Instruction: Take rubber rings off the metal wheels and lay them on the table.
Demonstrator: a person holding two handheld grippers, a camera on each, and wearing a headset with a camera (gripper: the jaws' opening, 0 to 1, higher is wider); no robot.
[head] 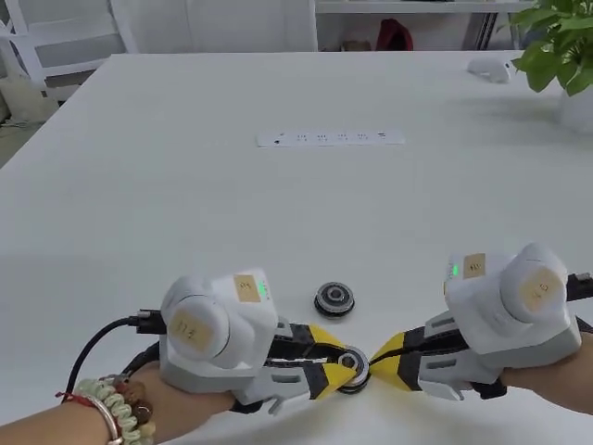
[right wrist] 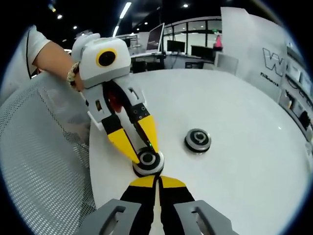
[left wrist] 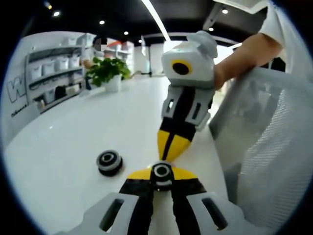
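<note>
Open office-like workroom: white table (head: 278, 204), shelves of storage bins (left wrist: 51, 78), desk monitors (right wrist: 198, 50), potted plant (left wrist: 108, 70), ceiling spotlights (left wrist: 101, 22).

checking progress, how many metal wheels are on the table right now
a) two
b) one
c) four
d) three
a: one metal wheel sits at the tips of the left hand-held gripper and the right hand-held gripper, and a second metal wheel lies free on the table just beyond them.
</note>
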